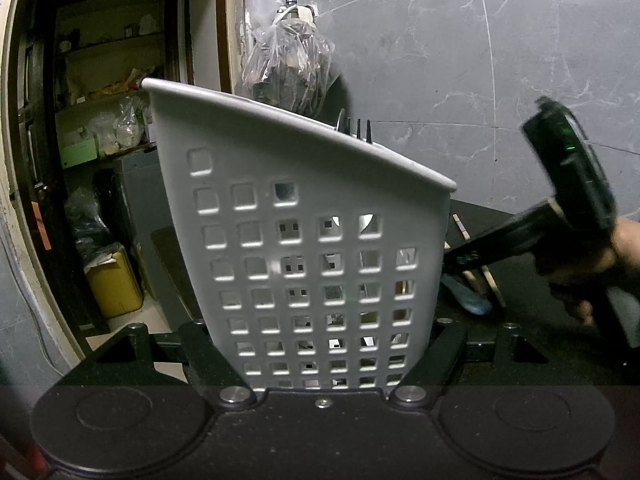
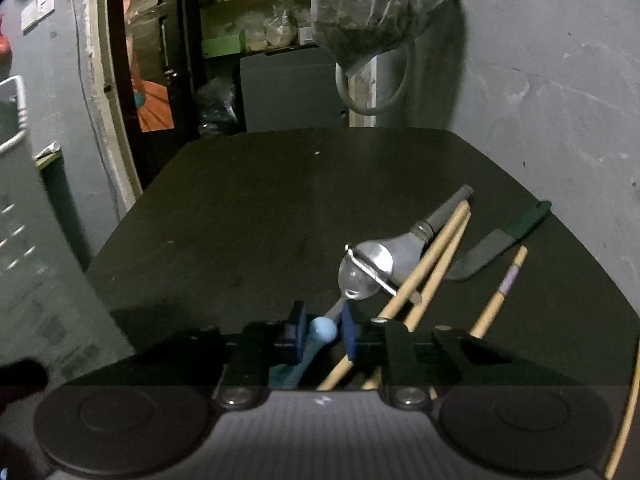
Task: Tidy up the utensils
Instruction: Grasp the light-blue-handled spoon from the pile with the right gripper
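Left hand-held gripper (image 1: 320, 356) clamps the white holder (image 1: 304, 240); right hand-held gripper (image 2: 322, 330), nearly closed, pinches 1 blue-handled spoon (image 2: 322, 328) (lift cleanly, clearing chopsticks (image 2: 424, 268)).

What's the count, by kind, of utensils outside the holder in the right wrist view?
Wooden chopsticks: 4
Green-handled knife: 1
Metal scoop with grey handle: 1
Blue-handled spoon, between the right jaws: 1
Total: 7
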A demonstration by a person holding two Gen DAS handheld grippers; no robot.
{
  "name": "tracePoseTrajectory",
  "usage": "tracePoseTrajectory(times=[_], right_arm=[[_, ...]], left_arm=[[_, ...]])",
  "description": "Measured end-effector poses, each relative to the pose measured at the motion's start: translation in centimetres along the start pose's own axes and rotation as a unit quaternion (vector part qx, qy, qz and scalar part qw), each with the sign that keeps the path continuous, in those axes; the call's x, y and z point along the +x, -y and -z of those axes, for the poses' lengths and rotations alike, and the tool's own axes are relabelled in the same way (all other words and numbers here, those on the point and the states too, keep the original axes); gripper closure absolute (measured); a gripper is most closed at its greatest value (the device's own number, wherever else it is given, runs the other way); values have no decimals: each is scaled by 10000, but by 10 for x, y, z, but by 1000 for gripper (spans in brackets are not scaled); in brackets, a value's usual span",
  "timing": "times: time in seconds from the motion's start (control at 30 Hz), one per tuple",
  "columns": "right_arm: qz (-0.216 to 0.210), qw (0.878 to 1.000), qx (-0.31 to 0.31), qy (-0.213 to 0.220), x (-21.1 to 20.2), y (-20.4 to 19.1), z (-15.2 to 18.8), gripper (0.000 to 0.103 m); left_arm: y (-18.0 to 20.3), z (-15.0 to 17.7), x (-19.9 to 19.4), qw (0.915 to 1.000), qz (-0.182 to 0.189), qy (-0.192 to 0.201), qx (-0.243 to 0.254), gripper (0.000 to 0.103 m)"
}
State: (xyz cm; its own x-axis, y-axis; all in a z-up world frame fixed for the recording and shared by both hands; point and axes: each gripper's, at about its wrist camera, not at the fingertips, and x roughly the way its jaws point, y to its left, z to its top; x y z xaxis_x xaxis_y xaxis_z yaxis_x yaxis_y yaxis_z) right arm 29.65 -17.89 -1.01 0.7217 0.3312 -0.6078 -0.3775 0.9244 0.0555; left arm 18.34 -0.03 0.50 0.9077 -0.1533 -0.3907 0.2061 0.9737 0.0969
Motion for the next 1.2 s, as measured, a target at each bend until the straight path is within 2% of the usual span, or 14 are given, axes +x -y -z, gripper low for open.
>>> tracePoseTrajectory(times=[0.17,0.4,0.43,0.5,0.53,0.57,0.67,0.9,1.2], right_arm=[[-398,9990,94,-180,-23,3,13,85],[-864,9950,-213,-450,-60,-13,36,84],[-972,9940,-211,-464,-64,-13,38,82],[-1146,9921,-263,-432,-67,-12,37,69],[-1148,9922,-301,-372,-67,-11,35,59],[-1128,9926,-320,-321,-66,-10,33,58],[-1209,9921,-279,-197,-59,-2,23,56],[-1263,9912,-310,-243,-30,7,16,52],[-1102,9893,-956,-90,-30,-9,25,53]], left_arm=[[0,0,0,10000,-1,-2,-1,26],[0,-1,1,10000,-3,-2,0,26],[0,0,1,10000,-3,-2,-3,26],[0,0,1,10000,-4,-4,-8,26],[0,0,1,10000,-4,-4,-8,26],[0,0,1,10000,-5,-4,-9,26],[0,0,1,10000,-4,-4,-9,26],[0,0,1,10000,-3,-4,-10,26],[1,0,1,10000,-5,-5,-8,26]])
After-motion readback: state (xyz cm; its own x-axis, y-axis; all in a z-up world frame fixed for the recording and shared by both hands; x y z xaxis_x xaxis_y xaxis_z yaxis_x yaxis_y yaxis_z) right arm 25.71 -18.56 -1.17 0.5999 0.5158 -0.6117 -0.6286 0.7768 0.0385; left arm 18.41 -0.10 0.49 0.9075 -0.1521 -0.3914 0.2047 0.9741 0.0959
